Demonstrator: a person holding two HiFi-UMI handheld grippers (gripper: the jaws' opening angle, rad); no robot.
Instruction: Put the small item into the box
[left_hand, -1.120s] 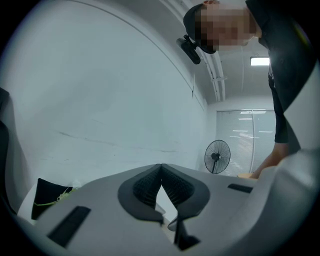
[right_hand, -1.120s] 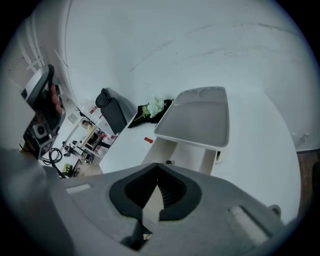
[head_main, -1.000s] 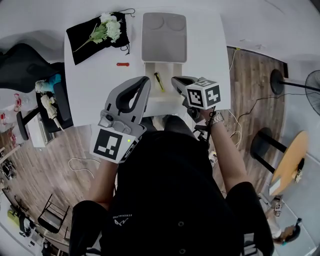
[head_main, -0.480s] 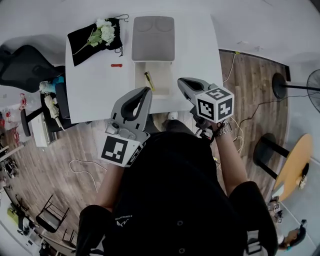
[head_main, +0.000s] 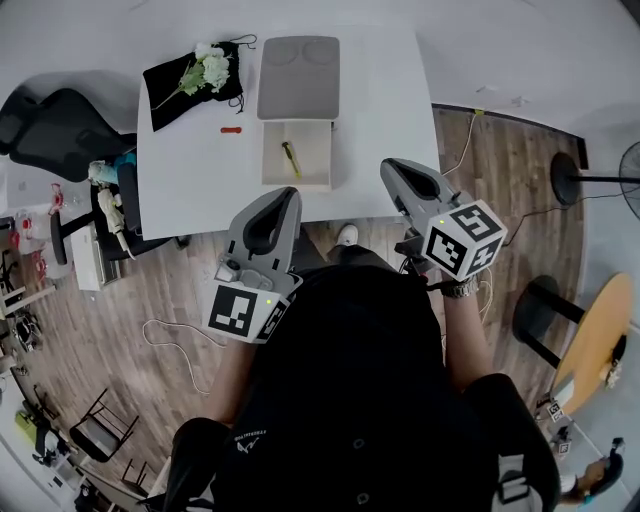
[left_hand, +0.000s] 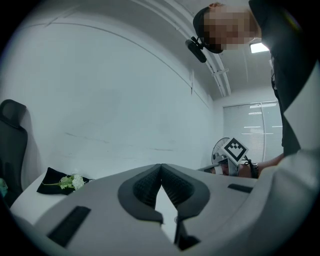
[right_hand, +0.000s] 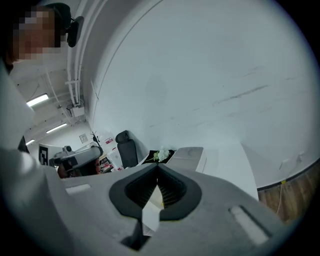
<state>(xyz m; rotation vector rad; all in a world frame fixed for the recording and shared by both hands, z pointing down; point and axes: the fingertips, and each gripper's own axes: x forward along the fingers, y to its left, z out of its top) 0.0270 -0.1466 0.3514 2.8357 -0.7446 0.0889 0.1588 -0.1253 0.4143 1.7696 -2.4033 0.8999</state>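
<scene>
An open cream box (head_main: 316, 150) stands on the white table (head_main: 385, 95), its grey lid (head_main: 298, 78) folded back behind it. Inside lies a small yellow-green item (head_main: 289, 156). A small red item (head_main: 231, 129) lies on the table left of the box. My left gripper (head_main: 288, 193) is shut on nothing, at the table's near edge. My right gripper (head_main: 391, 166) is also shut and empty, to the right of the box near the table's edge. In the gripper views both pairs of jaws, left (left_hand: 161, 166) and right (right_hand: 157, 168), meet at their tips.
A black cloth (head_main: 185, 82) with white flowers (head_main: 212, 66) lies at the table's far left corner. A black office chair (head_main: 50, 130) and clutter stand to the left on the wooden floor (head_main: 170, 290). Cables and a fan (head_main: 625, 165) are to the right.
Both grippers have drawn back from the box toward the person's body, and the table now sits farther off in the head view. The yellow-green item stays in the box.
</scene>
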